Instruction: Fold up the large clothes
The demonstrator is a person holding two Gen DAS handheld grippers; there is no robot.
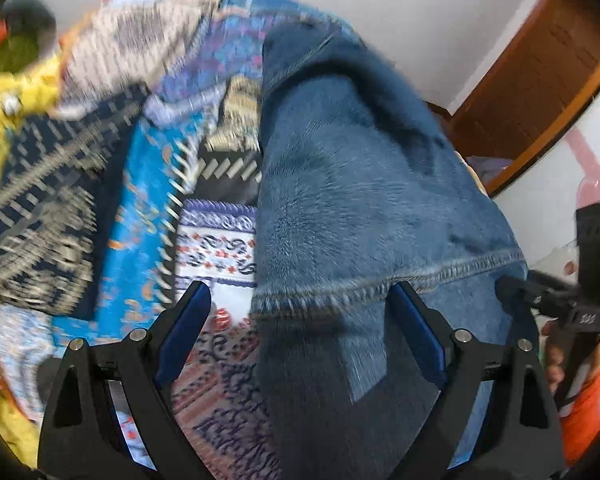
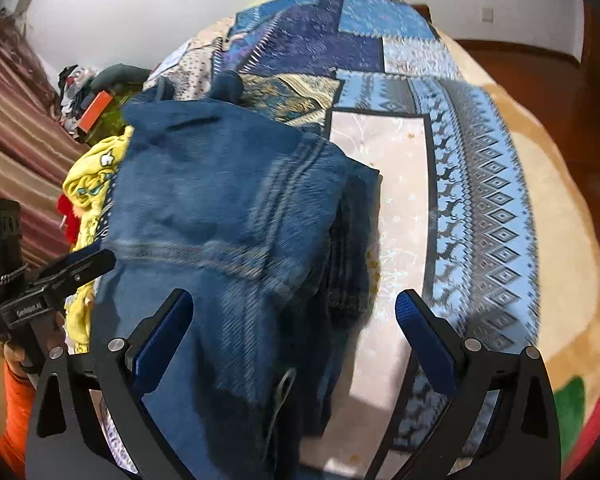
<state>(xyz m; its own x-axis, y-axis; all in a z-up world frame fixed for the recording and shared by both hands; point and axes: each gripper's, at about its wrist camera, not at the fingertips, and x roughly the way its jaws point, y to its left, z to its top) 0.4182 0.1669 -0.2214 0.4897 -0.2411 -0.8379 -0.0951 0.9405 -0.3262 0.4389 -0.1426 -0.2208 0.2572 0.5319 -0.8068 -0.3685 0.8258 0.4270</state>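
Note:
A large blue denim garment [image 1: 360, 200] lies folded over on a patchwork bedspread [image 1: 148, 208]. It also shows in the right wrist view [image 2: 220, 208], bunched in a thick stack. My left gripper [image 1: 300, 300] is open, its fingers on either side of a stitched denim hem. My right gripper [image 2: 294, 312] is open, spread over the denim's right edge, holding nothing. The right gripper shows at the right edge of the left wrist view [image 1: 556, 300], and the left gripper at the left edge of the right wrist view [image 2: 60, 276]. Both views are motion-blurred.
A yellow printed garment [image 2: 92, 184] lies left of the denim, and it also shows in the left wrist view [image 1: 16, 96]. The bedspread [image 2: 480, 184] stretches to the right over a tan blanket [image 2: 560, 240]. A wooden door frame [image 1: 540, 80] and white wall stand behind.

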